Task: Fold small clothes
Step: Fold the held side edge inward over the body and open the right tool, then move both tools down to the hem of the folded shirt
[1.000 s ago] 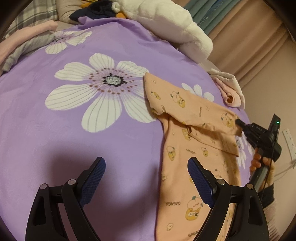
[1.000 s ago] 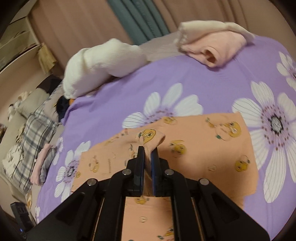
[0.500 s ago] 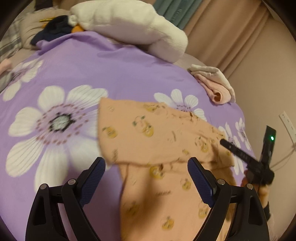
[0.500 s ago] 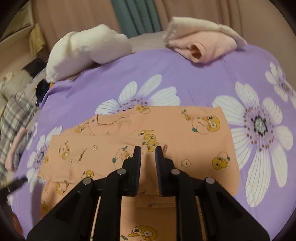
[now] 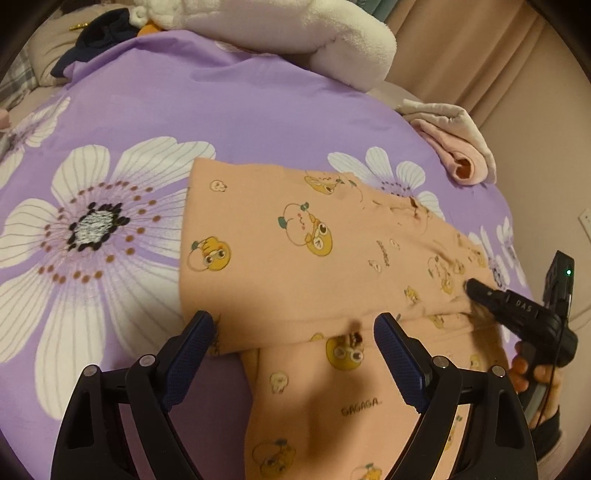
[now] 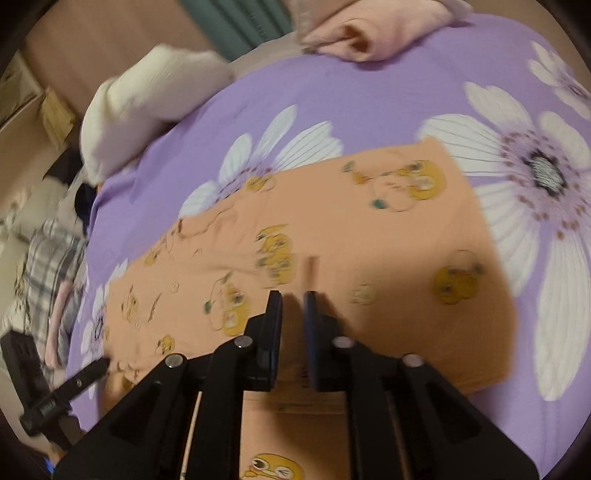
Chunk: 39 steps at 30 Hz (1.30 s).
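A small orange garment [image 5: 314, 266] printed with cartoon characters lay spread on a purple flowered bedspread [image 5: 155, 103], one section folded across the rest so that its lower edge crossed the part running down toward the camera. A second earlier the right gripper [image 6: 293, 306] had held a pinch of that cloth raised between its fingers; now the fabric lay flat, and the narrow gap between the fingers showed nothing in it. The jaws stood almost together and were drawing closed on nothing. From the left wrist view the same gripper's tip sat low at the folded section's right-hand edge, whether touching the cloth or just above it could not be told, with the person's hand [image 5: 532, 373] on its handle.

The left gripper [image 5: 293, 332] hung above the near edge of the fold, its blue-padded fingers wide apart and holding nothing; over that second the garment had come from its right side to directly ahead of it.

The release suggested the crosswise fold had been laid down, leaving the remaining length still to be folded and the edges perhaps to be smoothed. A white plush blanket [image 5: 295, 33] and a folded pink garment [image 5: 458, 147] lay at the far side of the bed, well apart from the work.
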### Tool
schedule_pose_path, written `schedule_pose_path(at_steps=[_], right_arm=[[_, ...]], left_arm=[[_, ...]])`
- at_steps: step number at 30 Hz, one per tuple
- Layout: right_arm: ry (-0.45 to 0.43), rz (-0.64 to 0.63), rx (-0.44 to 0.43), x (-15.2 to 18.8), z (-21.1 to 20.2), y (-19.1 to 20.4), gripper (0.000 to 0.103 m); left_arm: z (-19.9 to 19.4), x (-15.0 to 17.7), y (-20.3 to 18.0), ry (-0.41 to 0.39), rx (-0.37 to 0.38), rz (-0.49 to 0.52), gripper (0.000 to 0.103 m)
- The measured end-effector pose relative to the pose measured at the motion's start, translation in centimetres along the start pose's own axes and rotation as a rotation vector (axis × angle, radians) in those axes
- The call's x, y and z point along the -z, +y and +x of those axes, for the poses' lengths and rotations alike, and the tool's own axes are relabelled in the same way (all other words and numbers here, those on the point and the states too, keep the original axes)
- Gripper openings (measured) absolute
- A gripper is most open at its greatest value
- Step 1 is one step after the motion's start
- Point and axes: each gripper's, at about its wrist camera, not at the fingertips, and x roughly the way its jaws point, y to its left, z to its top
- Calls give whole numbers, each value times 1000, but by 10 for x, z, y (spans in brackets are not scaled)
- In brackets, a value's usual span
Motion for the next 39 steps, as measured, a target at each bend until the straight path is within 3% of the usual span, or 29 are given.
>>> schedule_pose_path(at_steps=[7,9,14,23,32,39], right_arm=[[-62,-83,31,18,-55,0,22],[-73,-107,16,29,-73,1,31],[-59,-181,-6,71,-104,6,38],[-14,-261,-76,150,-136,19,38],[50,-326,-45,193,-141,24,38],[87,-275,-23,208,-150,4,36]], left_arm=[[-32,33,-2,1,17,16,89],[-44,46,-6,-5,33,26,89],[-75,79,-25,-14,78,58,89],[-96,129,-70,-8,121,181,89],[-77,167,-66,78,77,156,89],[-94,184,-53,73,79,130,89]])
